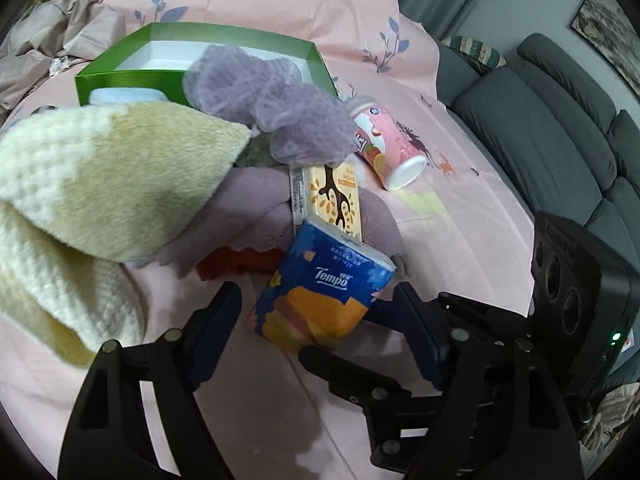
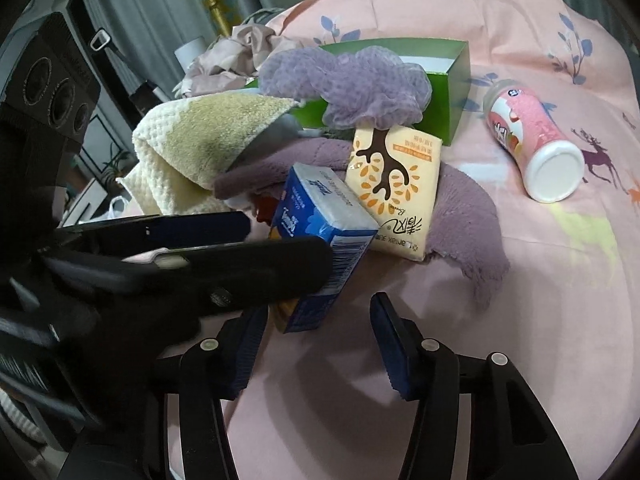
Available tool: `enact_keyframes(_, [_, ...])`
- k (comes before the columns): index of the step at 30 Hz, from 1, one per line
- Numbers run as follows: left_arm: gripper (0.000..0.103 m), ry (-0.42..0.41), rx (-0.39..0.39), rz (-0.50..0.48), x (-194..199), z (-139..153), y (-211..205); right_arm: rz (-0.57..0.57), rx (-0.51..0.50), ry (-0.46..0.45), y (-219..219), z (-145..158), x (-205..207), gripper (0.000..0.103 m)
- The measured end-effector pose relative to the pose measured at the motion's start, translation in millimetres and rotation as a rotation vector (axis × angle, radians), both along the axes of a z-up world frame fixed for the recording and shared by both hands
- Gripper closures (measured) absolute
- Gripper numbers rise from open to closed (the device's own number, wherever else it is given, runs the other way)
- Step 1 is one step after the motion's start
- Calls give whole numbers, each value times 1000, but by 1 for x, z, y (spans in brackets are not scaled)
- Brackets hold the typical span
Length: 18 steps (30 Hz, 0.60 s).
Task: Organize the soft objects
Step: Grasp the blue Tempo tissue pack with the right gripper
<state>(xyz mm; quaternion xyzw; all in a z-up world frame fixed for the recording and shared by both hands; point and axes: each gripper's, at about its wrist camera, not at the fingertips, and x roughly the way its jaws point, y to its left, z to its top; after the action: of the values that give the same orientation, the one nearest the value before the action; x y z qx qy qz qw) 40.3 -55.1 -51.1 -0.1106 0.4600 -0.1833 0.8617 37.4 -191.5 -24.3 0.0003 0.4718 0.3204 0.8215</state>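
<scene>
A blue Tempo tissue pack stands tilted on the pink sheet, leaning on a mauve fluffy cloth. My left gripper straddles it, open; its near finger lies against the pack and the far one is apart. My right gripper is open around the pack's lower corner, with a gap on its right side. Behind lie a yellow tree-print tissue pack, a purple mesh puff and a cream towel.
A green open box sits behind the pile with the puff hanging over its rim. A pink canister lies on its side to the right. Crumpled beige fabric is at the back left, and a grey sofa borders the sheet.
</scene>
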Motion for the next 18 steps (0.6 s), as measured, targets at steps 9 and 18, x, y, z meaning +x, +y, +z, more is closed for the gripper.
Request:
enact_keyframes(9, [42,10,-25,-17,3,-6,3,38,54,13,-1,-2,3,72])
enact_keyframes(18, [51,-22,-63,-6,-18,13,10,44,110,-55,-6,24,-14,74])
